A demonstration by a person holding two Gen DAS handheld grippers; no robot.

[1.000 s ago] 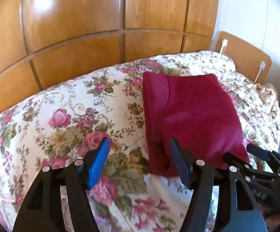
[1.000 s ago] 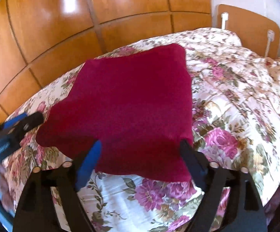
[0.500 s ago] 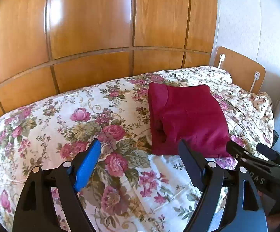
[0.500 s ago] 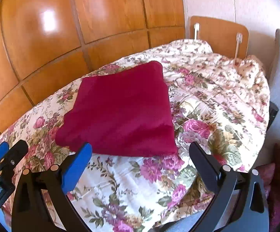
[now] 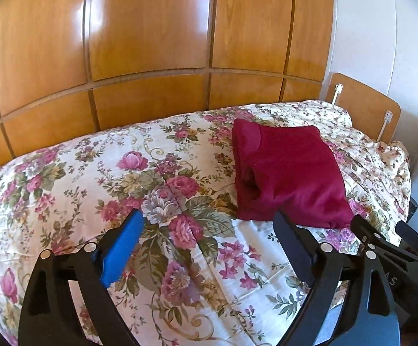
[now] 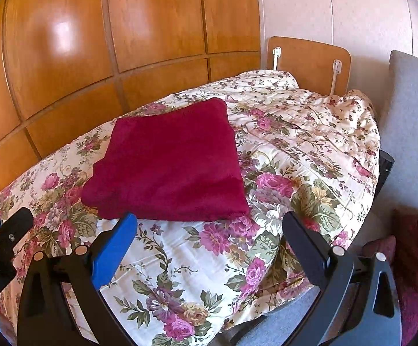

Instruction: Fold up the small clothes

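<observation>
Wooden panels (image 5: 151,43) back the floral bedspread (image 5: 165,178) in the left wrist view; the left gripper (image 5: 209,239), tilted down at lower centre, is opening, nothing between its jaws, short of the folded crimson garment (image 5: 289,173) at right centre.

Right wrist view: the right gripper (image 6: 209,242) gapes empty below the garment (image 6: 168,161) at centre-left, bare bedspread (image 6: 309,144) on the right.

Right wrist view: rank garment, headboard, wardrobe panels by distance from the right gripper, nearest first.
From the right gripper:
1. Folded red garment, just ahead on the floral bedspread, slightly left.
2. Headboard, at the bed's far end, upper right.
3. Wardrobe panels, behind the bed, left. Too close to call against the headboard in this fisheye view.
</observation>
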